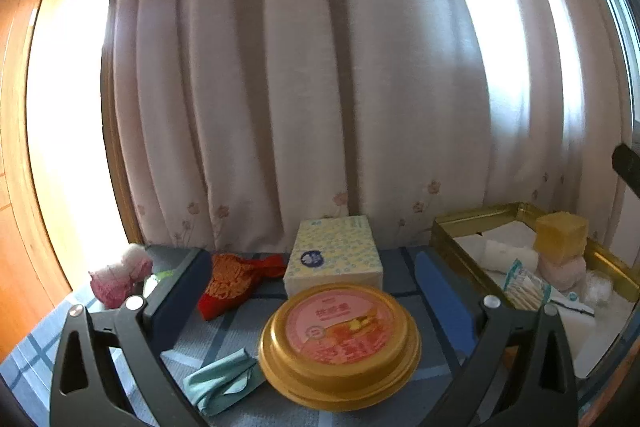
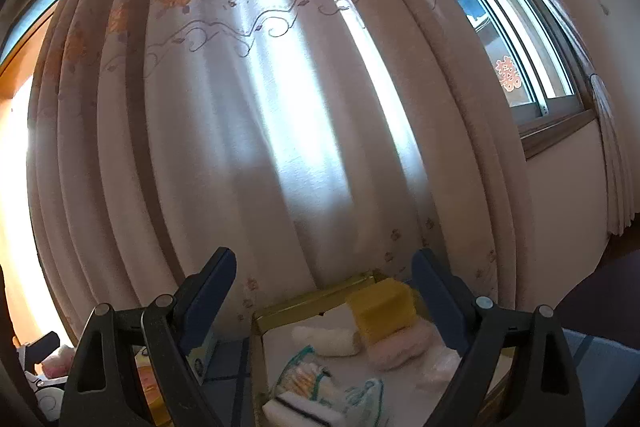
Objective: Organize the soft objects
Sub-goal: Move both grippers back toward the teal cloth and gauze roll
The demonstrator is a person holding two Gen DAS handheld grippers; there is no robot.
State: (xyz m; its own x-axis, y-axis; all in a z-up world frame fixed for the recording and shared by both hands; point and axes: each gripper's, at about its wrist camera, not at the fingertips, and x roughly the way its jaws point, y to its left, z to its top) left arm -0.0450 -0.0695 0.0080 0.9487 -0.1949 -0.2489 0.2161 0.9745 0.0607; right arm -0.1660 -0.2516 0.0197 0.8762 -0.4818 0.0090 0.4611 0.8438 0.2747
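My left gripper point(image 1: 316, 279) stands open over a blue checked tablecloth. Between its fingers lie a tissue pack point(image 1: 334, 253) and a round gold tin with a pink lid point(image 1: 339, 343); neither is touched. A red and orange knitted piece point(image 1: 236, 279) and a folded teal cloth point(image 1: 222, 379) lie to its left. A pink fluffy item point(image 1: 120, 277) sits at the far left. My right gripper point(image 2: 324, 287) is open above a gold tray point(image 2: 280, 311), holding nothing. In the tray a yellow sponge point(image 2: 382, 313) rests on a pink soft piece point(image 2: 400, 349).
The gold tray point(image 1: 448, 239) at the right also holds a white roll point(image 2: 324, 341), a bag of cotton swabs point(image 2: 306, 379) and clear plastic wrap point(image 2: 438, 365). A pleated flowered curtain point(image 1: 320, 67) hangs right behind the table. A window point(image 2: 520, 39) is at the right.
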